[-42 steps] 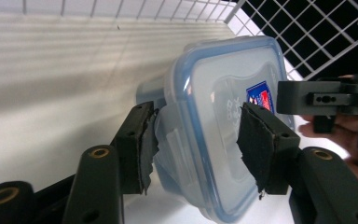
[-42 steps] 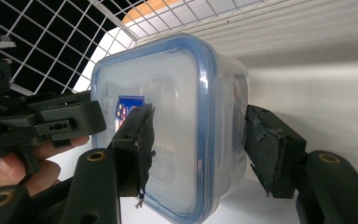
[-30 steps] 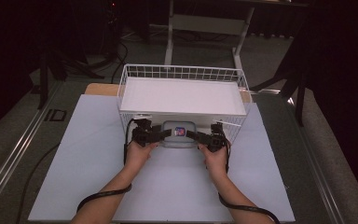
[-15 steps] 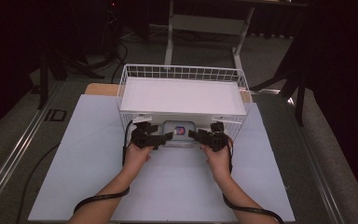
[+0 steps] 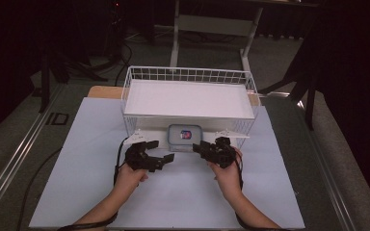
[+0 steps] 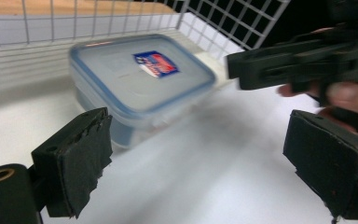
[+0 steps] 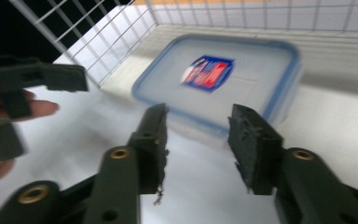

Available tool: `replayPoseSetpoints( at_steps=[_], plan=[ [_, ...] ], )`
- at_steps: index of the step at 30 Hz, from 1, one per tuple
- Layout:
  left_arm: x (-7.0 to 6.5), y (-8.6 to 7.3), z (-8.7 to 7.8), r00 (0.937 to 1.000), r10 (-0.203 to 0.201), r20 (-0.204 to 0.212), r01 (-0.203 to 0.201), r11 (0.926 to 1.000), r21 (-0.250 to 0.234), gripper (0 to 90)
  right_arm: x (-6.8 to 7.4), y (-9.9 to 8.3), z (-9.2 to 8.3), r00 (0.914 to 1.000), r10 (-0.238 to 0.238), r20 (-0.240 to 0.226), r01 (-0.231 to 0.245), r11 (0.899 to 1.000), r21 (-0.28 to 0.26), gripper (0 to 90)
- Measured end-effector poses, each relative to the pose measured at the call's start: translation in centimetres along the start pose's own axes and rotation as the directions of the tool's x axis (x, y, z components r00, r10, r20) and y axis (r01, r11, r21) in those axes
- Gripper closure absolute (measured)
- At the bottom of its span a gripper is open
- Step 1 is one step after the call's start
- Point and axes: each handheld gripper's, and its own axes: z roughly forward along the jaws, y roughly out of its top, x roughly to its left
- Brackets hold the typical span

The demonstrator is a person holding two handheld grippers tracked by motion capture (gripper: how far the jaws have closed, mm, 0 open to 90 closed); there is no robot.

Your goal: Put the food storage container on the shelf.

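A clear plastic container [image 5: 185, 136] with a blue-rimmed lid and a red and blue label lies in the low front opening of the white wire basket [image 5: 188, 72]. Mesh stands behind and beside the container [image 6: 140, 79]. My left gripper [image 5: 166, 159] is a little in front of it to the left. Its jaws [image 6: 200, 154] stand wide apart, have just been opening, and hold nothing. My right gripper [image 5: 200, 148] is in front to the right. Its jaws [image 7: 198, 140] have just been closing, with a narrow bare gap between them. The container [image 7: 223, 79] lies beyond them, untouched.
The basket stands on a white mat [image 5: 183, 202] that covers the table. A white board fills the basket's upper level [image 5: 188, 98]. Dark floor, a desk frame [image 5: 212, 24] and cables lie beyond the table. Each gripper appears in the other's view, off to the side.
Both grippers were at the container's two ends; they have let go and drawn back toward the person. The container now sits farther in under the basket.
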Motion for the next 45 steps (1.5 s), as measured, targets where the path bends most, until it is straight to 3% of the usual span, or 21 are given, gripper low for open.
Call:
replayPoseSetpoints(
  at_steps=[2,4,10,17,20,23,32,39,45],
  plan=[
    [-0.5,-0.2,-0.9,1.0000,0.006,0.007,-0.006,1.0000,-0.005,8.8,0.4,-0.5,0.5,1.0000,-0.002,-0.007,0.002,1.000,0.025,82.6],
    [-0.9,-0.5,-1.8,0.9999,0.006,0.015,-0.006,0.9999,-0.011,8.7,0.7,-0.8,1.0,1.0000,-0.002,0.009,0.002,0.999,0.054,89.8],
    [-1.3,-2.5,-3.4,0.9999,-0.003,0.010,0.003,1.0000,-0.001,8.7,1.0,-1.2,2.4,0.9999,0.006,0.010,-0.007,0.996,0.086,90.0],
    [-1.3,-4.6,-3.8,1.0000,-0.002,0.004,0.002,1.0000,-0.010,8.7,1.3,-1.5,4.3,0.9998,0.016,0.009,-0.017,0.994,0.107,90.0],
    [-1.1,-4.7,-3.8,0.9999,0.008,0.007,-0.008,1.0000,-0.002,8.7,1.3,-1.6,4.9,0.9997,0.010,0.023,-0.013,0.994,0.104,90.0],
    [-1.0,-4.6,-3.9,0.9997,0.025,-0.003,-0.025,0.9997,-0.002,8.7,1.0,-1.3,5.2,0.9991,0.036,0.023,-0.038,0.995,0.089,90.0],
    [-0.6,-5.1,-3.6,0.9999,0.012,-0.007,-0.012,0.9999,0.008,8.7,0.2,-0.1,6.8,0.9975,0.032,0.062,-0.037,0.996,0.076,90.0],
    [-0.7,-5.3,-3.7,0.9999,0.015,-0.005,-0.015,0.9999,0.005,8.6,0.3,0.5,7.9,0.9977,0.017,0.065,-0.021,0.998,0.066,90.0],
    [-0.8,-5.3,-3.7,0.9998,0.019,0.000,-0.019,0.9998,0.007,8.7,0.1,1.5,8.6,0.9964,0.036,0.076,-0.041,0.997,0.062,90.0]
  ],
)
